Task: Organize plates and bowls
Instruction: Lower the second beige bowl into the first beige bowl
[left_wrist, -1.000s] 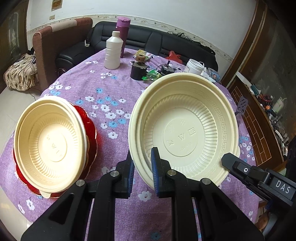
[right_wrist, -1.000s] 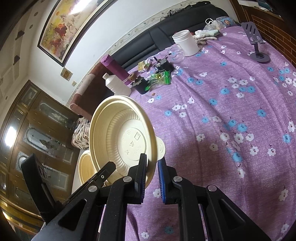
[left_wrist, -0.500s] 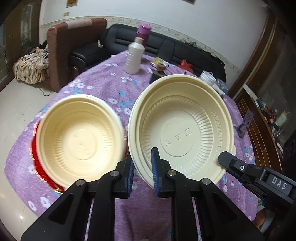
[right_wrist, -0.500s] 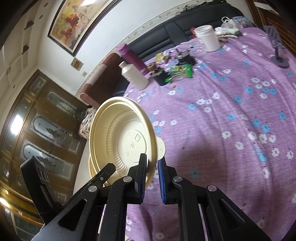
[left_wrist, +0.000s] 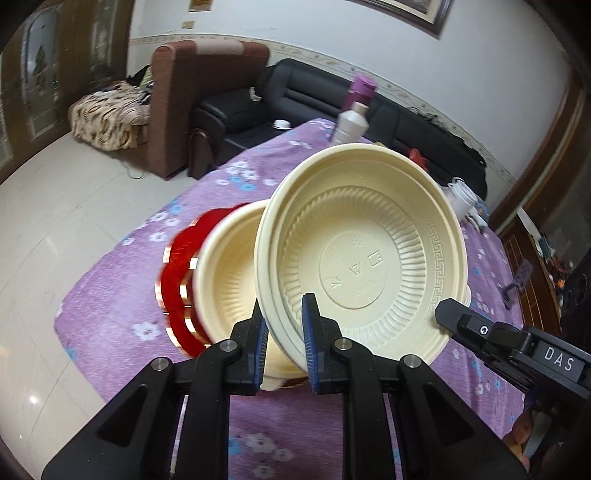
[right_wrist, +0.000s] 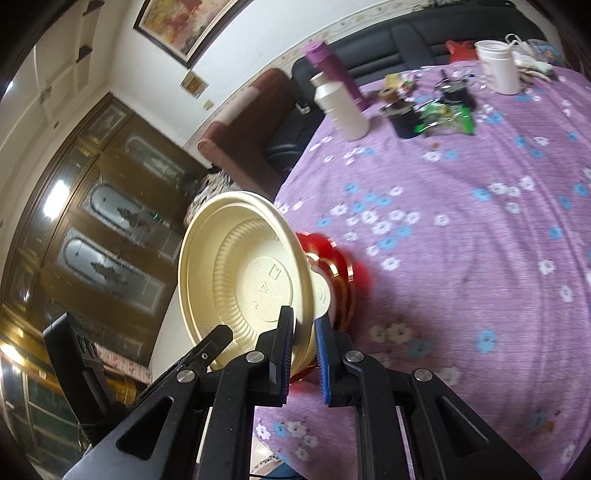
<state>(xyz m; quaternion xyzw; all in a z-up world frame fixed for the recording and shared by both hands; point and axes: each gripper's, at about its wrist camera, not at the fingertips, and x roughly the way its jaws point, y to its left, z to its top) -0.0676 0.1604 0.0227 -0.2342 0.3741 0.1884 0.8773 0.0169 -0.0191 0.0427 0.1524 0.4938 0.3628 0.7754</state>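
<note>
**Over the stack: held bowl now above the red plates**

Above the left edge of the counter (left_wrist: 122, 295), the cream bowl (left_wrist: 362, 258) carried by both tools now overlaps the stack, where a second ago it hung well to the stack's right over bare purple cloth. The stacked cream bowl (left_wrist: 229, 269), once fully in view, is now half hidden behind the held one, and the red plates (left_wrist: 177, 280) under it show only as a blurred crescent.

The left tool (left_wrist: 282, 339) is pinched tight on the held bowl's near rim, one pad inside, one outside. The right tool (right_wrist: 304, 350) is likewise clamped on the opposite rim, and its black body shows at the right of the left wrist view. The bowl is tilted, its inside facing the cameras.

Farther back on the counter stand a white bottle (right_wrist: 341, 107), a purple flask (right_wrist: 332, 66), a white jar (right_wrist: 498, 66) and a green wrapper (right_wrist: 447, 118), all well apart from the stack.
</note>
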